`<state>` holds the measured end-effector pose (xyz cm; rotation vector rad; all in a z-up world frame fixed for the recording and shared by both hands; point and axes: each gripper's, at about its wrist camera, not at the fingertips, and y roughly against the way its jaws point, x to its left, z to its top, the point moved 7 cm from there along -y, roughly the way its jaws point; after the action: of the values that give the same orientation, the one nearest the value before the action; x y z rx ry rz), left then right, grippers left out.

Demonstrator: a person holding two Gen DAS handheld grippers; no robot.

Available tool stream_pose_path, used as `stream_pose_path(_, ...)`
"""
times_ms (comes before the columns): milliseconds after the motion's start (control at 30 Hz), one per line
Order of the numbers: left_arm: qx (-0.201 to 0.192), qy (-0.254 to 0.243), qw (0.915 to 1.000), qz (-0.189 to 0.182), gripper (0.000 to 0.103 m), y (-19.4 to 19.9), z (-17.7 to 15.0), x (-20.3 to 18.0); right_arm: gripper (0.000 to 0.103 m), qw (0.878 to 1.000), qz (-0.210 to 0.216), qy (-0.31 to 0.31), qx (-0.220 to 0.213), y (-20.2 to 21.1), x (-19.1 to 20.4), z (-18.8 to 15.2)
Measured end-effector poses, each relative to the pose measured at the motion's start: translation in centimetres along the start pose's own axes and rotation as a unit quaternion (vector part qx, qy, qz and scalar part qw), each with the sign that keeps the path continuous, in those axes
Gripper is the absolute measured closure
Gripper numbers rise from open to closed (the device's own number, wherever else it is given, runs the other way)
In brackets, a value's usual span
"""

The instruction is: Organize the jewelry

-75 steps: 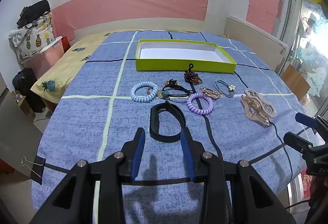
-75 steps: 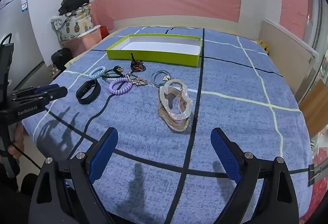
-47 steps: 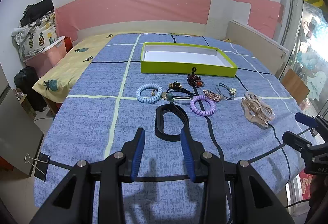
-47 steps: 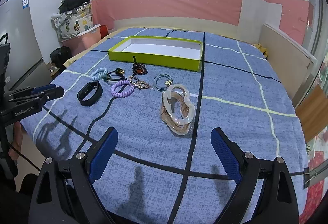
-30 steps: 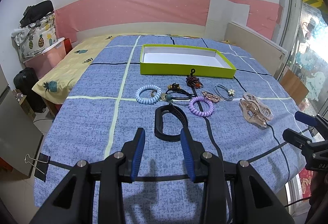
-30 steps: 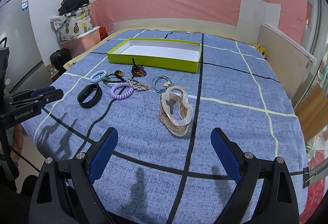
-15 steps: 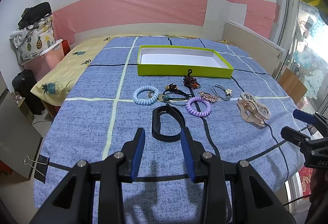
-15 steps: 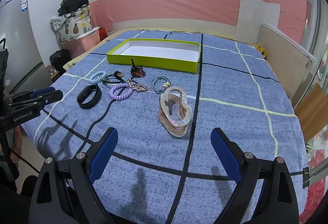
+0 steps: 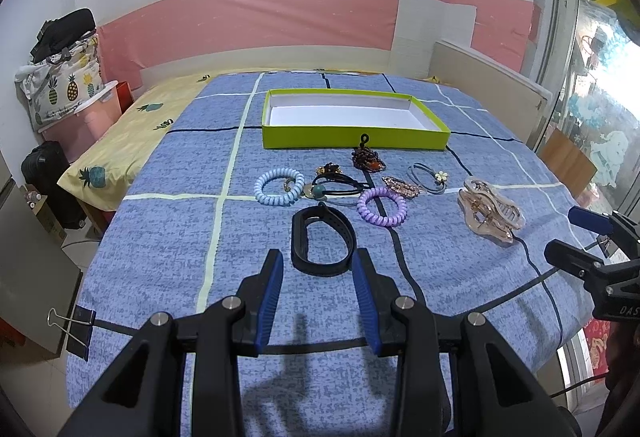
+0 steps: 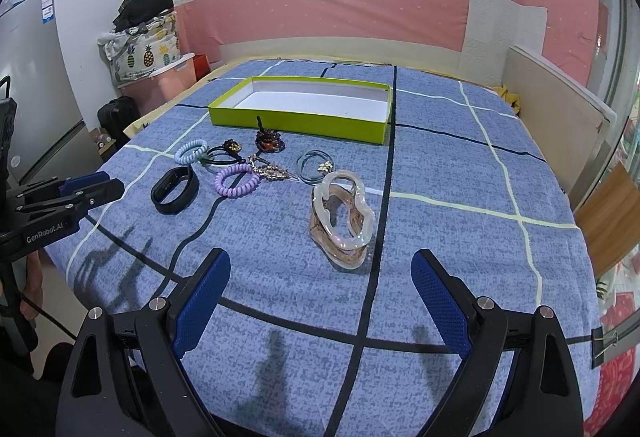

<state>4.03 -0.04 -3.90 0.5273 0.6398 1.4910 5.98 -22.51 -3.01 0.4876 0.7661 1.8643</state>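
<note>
A lime-green box (image 9: 354,136) with a white inside stands empty at the far side of the blue cloth; it also shows in the right wrist view (image 10: 300,117). In front of it lie a black band (image 9: 322,239), a purple coil tie (image 9: 382,206), a light-blue coil tie (image 9: 279,186), a beaded clip (image 9: 367,159), a thin tie with a flower (image 9: 430,177) and clear claw clips (image 9: 490,215). My left gripper (image 9: 319,273) is open and empty just short of the black band. My right gripper (image 10: 320,275) is wide open and empty before the claw clips (image 10: 342,219).
The blue checked cloth (image 9: 168,237) covers a table, held by binder clips (image 9: 74,325) at the near edge. A yellow bed, a pink bin (image 9: 80,117) and bags stand to the left. A wooden board (image 10: 560,109) lines the right side.
Both views shifted only slightly over the frames. The left gripper drew back a little from the black band. Nothing was grasped or moved.
</note>
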Motion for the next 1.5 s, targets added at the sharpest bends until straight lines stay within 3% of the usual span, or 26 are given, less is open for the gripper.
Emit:
stream_pose_path(900, -0.002, 0.002, 1.0000, 0.008, 0.065, -0.6, 0.0, 0.1, 0.011, 1.000, 0.003, -0.003, 0.004, -0.7, -0.3, -0.1)
stream_pose_path(1200, 0.018, 0.027, 0.9993, -0.016, 0.065, -2.8, -0.1, 0.8, 0.012, 1.000, 0.005, 0.002, 0.008, -2.6, -0.7, 0.3)
stream_pose_path(1500, 0.045, 0.027, 0.9986, 0.007, 0.065, -6.1, 0.0, 1.6, 0.012, 1.000, 0.003, -0.005, 0.012, -4.8, -1.8, 1.0)
